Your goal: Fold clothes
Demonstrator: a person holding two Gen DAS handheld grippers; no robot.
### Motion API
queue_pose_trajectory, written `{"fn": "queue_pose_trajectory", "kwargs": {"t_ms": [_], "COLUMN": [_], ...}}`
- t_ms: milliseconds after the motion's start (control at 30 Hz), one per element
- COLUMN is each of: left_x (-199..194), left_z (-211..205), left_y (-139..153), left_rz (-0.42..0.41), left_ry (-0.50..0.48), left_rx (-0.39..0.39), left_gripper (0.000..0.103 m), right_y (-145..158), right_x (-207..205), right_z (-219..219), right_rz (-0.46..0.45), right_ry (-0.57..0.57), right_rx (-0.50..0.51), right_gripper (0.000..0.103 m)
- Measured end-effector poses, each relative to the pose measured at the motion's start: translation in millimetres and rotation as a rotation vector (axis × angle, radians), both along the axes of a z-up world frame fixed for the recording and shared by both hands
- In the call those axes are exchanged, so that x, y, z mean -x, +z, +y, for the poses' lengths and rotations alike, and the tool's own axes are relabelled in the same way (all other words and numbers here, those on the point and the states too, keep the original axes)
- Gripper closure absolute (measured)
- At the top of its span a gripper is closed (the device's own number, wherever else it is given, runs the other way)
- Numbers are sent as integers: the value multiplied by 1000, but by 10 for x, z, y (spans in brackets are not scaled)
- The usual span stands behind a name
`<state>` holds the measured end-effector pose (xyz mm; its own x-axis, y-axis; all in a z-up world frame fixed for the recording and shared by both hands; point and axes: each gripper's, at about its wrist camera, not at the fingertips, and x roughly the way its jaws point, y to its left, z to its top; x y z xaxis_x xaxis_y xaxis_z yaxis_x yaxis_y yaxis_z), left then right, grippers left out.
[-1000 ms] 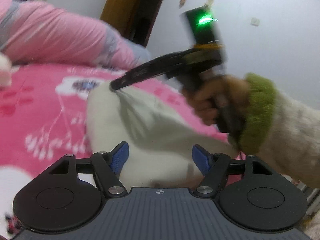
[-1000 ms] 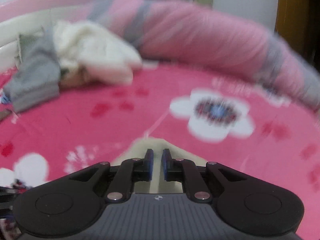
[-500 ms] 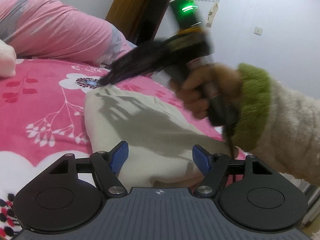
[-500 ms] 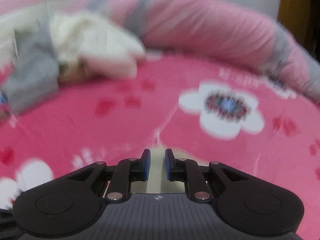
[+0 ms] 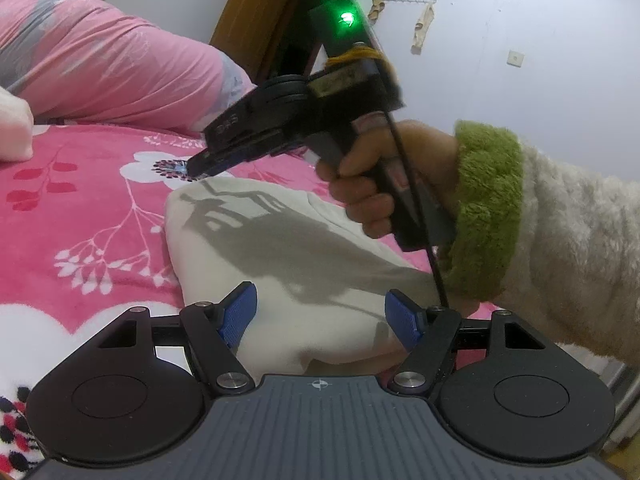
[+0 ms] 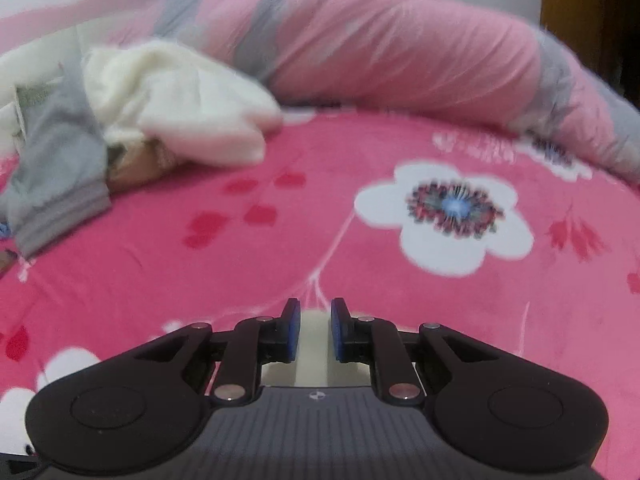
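Take the cream garment [image 5: 304, 256] as your landmark: it lies folded on the pink flowered blanket [image 5: 72, 216], with its near end just in front of your left gripper [image 5: 322, 314]. To the left of the garment the blanket runs bare, and beyond that stretch a pink and grey quilt [image 5: 104, 68] is heaped along the far side. Your left gripper's jaws stand wide apart, one blue pad at each side of the garment's near end, neither pressing the cloth. Over the garment's far corner your right gripper [image 5: 192, 169] hangs just above the cloth, throwing its shadow across it. In its own view its jaws are nearly together, with a narrow gap that shows cream cloth below; the pads do not press on it. To the right of the garment your right hand [image 5: 380, 184] grips the handle, wearing a fuzzy cream sleeve with a green cuff [image 5: 486, 208]. Well beyond the garment, a pile of white and grey clothes [image 6: 132, 120] sits against the quilt.
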<state>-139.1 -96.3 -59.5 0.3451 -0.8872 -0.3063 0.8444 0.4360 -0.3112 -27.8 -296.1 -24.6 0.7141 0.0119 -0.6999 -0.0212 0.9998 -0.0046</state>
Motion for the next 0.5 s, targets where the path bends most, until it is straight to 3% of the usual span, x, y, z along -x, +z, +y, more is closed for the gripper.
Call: {"fn": "queue_pose_trajectory", "kwargs": {"t_ms": [33, 100, 167, 300, 500], "left_x": [-2, -27, -40, -12, -13], "left_z": [-3, -9, 0, -2, -8], "left_y": [-1, 5, 9, 5, 17], "left_rz": [-6, 0, 12, 3, 9], "left_ry": [6, 13, 10, 7, 8], "left_rx": [-3, -3, 6, -1, -1], "left_gripper": [32, 32, 32, 32, 32], "right_y": [-131, -321, -251, 2, 552], "right_x": [-79, -106, -89, 143, 808], "right_z": [0, -35, -89, -96, -159], "right_rz": [40, 31, 36, -19, -84], "right_ry": [-12, -7, -41, -59, -87], "right_rx": [20, 1, -44, -7, 28], "right_gripper": [86, 85, 85, 84, 83]}}
